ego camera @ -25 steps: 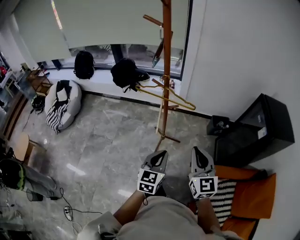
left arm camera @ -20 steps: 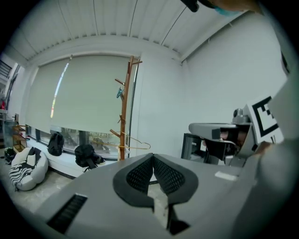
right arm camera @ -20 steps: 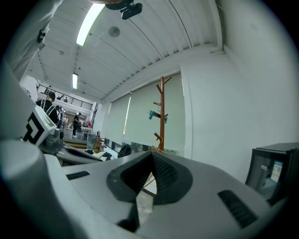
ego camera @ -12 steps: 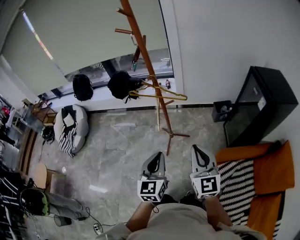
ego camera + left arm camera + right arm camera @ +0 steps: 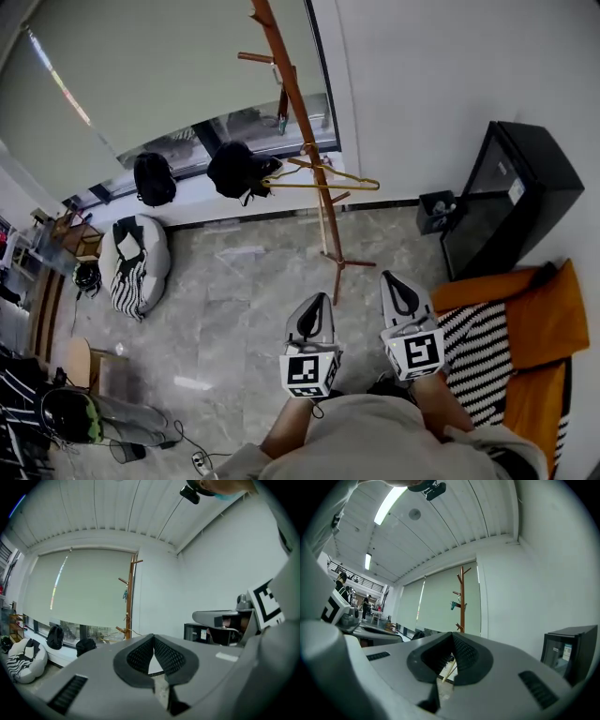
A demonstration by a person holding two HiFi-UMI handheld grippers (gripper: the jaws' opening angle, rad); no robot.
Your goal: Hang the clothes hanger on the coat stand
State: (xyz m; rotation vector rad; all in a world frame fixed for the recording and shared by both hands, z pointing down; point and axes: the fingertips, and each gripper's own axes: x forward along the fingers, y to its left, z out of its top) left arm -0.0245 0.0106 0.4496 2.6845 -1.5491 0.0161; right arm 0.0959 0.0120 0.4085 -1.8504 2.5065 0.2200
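Observation:
The brown wooden coat stand (image 5: 302, 131) rises by the window near the white wall. A thin golden clothes hanger (image 5: 323, 180) hangs on one of its lower pegs, apart from both grippers. My left gripper (image 5: 318, 298) and right gripper (image 5: 388, 277) are held side by side close to my body, well short of the stand's foot. Both are shut, with nothing between the jaws. The left gripper view shows its closed tips (image 5: 153, 636) with the stand (image 5: 129, 604) far beyond. In the right gripper view the closed tips (image 5: 452, 633) point toward the stand (image 5: 461, 599).
A black cabinet (image 5: 511, 202) stands against the wall on the right, with a small black bin (image 5: 433, 211) beside it. An orange chair with a striped cushion (image 5: 539, 323) is at my right. Two black backpacks (image 5: 234, 169) sit on the window sill; a beanbag (image 5: 131, 262) lies left.
The head view has swung, so the stand now leans across the picture and the cabinet and chair show more fully. Both grippers stay shut near my body. The hanger stays on the stand.

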